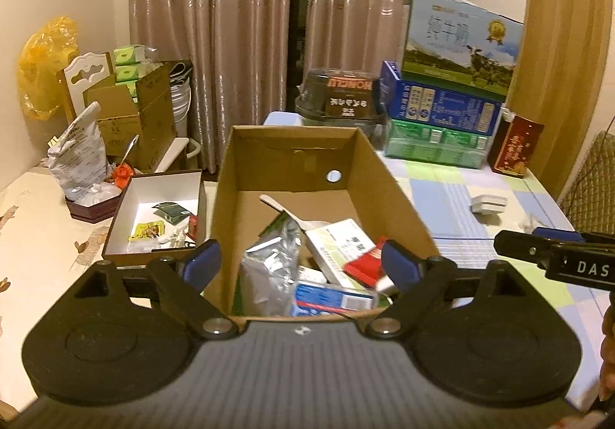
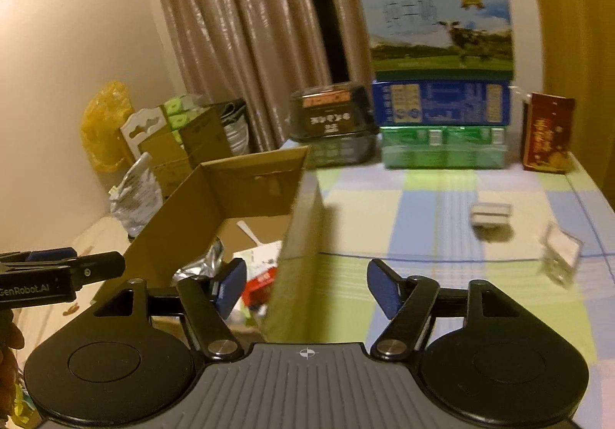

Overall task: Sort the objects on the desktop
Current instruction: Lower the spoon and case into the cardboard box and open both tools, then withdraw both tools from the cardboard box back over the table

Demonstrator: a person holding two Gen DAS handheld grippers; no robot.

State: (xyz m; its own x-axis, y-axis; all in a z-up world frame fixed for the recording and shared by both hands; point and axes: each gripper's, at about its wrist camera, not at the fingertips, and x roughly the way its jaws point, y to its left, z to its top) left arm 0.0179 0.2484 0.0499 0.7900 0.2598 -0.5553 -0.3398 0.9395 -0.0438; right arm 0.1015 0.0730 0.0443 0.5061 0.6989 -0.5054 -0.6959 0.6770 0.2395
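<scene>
Left tool (image 1: pixel 301 267) hangs wide open & empty over the near end of the cardboard box (image 1: pixel 369 160), which holds packets, cartons & a white scoop. Right tool (image 2: pixel 307 286), also wide open w/ nothing held, straddles the box's right wall above the checked surface (image 2: pixel 423 198). A small grey block (image 2: pixel 491 215) & a clear packet (image 2: pixel 561 256) lie loose well to its right. Likely next: swing the right tool over, approach low, close squarely on one item.
</scene>
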